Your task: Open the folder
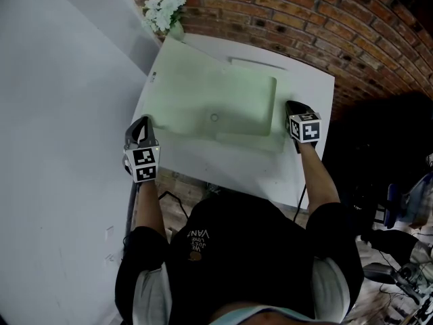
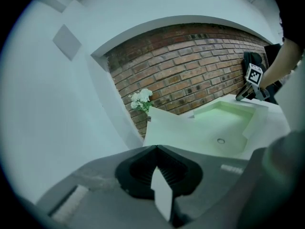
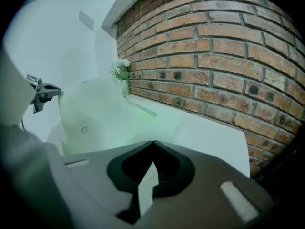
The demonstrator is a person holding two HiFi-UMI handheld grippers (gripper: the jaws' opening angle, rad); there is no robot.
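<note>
Left gripper (image 1: 145,122) pinches the green folder (image 1: 223,100) at the left edge of the worktop (image 1: 308,80) — right gripper (image 1: 291,107) pinches its right side.

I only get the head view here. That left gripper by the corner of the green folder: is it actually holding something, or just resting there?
Observer: It is holding. The left gripper view shows the left gripper with its jaws together on a thin pale edge, apparently of the folder.
Operator: And the right one, at the other side?
Observer: Much the same. In its own view the right gripper is shut on a thin pale edge too, with the rest of the folder spread out on the table beyond its jaws.
</note>
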